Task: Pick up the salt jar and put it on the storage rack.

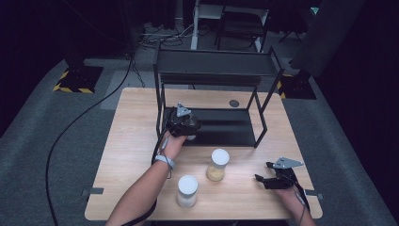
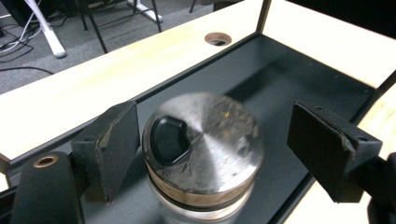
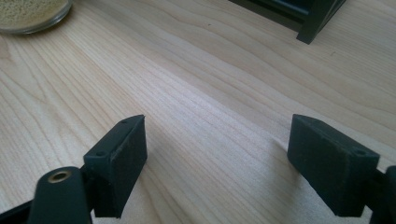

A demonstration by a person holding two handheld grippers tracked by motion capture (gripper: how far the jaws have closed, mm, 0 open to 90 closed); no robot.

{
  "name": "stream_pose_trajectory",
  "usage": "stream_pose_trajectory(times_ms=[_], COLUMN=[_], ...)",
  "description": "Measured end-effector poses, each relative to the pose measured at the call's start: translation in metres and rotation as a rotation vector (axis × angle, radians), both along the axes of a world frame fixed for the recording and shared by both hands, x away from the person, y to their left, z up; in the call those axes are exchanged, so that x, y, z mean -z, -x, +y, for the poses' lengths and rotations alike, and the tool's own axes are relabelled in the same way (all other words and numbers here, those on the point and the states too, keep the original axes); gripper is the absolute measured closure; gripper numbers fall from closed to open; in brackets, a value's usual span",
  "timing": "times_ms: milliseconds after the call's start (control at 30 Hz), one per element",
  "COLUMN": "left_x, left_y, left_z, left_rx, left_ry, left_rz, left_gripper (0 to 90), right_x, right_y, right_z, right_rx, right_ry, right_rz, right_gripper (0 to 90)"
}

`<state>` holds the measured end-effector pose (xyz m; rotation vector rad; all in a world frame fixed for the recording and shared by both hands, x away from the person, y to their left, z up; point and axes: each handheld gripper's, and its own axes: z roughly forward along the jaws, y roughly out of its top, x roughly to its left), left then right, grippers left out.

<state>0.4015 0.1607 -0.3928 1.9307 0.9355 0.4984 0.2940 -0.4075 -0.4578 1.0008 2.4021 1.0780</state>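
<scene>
A metal-lidded jar (image 2: 203,154) was parked upright on the rack's bottom shelf (image 2: 299,88), right between the left tongs (image 2: 224,149), which were spread clear of it. The right tongs (image 3: 224,163) were left gaping, empty, over the desk (image 3: 210,93).

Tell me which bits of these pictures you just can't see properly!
- Glass jar with the round metal lid, on the black shelf's lower tray: in the left gripper view the lid hides its contents and the bottom edge cuts off its body.
- Same jar in the high view: the left gripper covers it.
- Jar of yellow grains: the right gripper view's top edge cuts it off.
</scene>
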Motion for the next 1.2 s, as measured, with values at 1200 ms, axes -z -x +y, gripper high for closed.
stream_pose_trajectory(times_ms=[1200], left_x=[-0.075], left_y=[0.091], left_z=[0.064], left_rx=[0.057], left_ry=[0.022], left_rz=[-0.058], left_gripper=[15.3], right_x=[0.0], right_y=[0.0], right_z=[0.0], right_rx=[-0.001], right_ry=[-0.001], right_rz=[0.001], right_gripper=[19.5])
